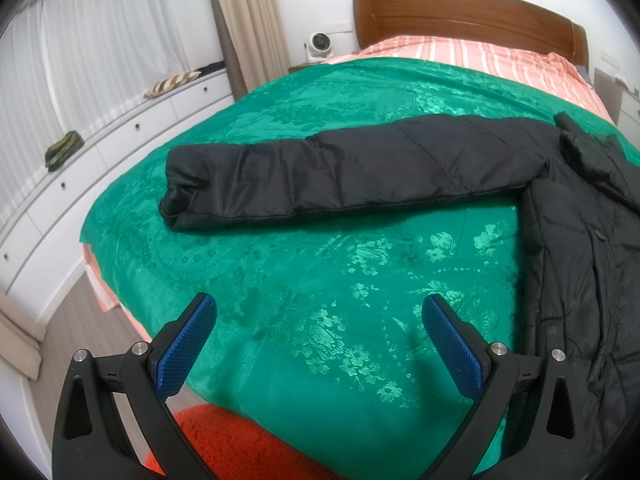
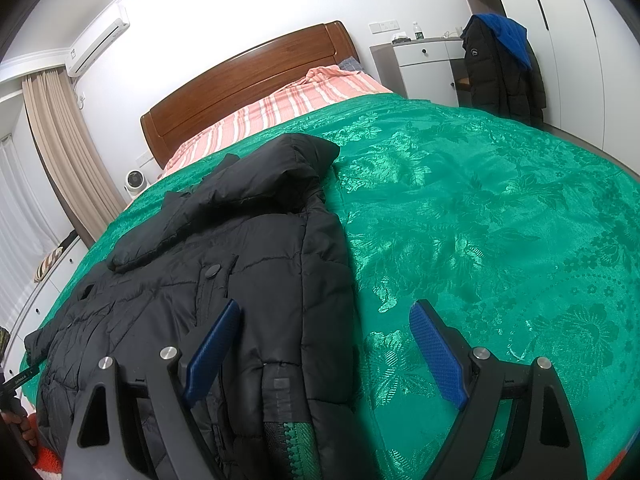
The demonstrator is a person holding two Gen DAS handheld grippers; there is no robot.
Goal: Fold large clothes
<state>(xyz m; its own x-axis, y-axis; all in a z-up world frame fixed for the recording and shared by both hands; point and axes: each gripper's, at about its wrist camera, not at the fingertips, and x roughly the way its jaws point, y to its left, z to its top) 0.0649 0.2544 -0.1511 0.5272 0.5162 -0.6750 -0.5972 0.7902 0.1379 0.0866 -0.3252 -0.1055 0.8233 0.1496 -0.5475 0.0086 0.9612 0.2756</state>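
My right gripper [image 2: 324,344] and left gripper [image 1: 320,340] are hovering, jaws open and empty, over the black quilted puffer jacket [image 2: 240,264]; one sleeve [image 1: 340,172] is lying outstretched, folding seemingly barely begun.

Black jacket [image 1: 580,240] cut off at the right edge in the left wrist view, hem hidden behind gripper frame in the right wrist view, small bottle [image 2: 418,31] on far cabinet too tiny to read.

Left tongs [image 1: 319,334] agape, empty; right tongs [image 2: 325,340] likewise.
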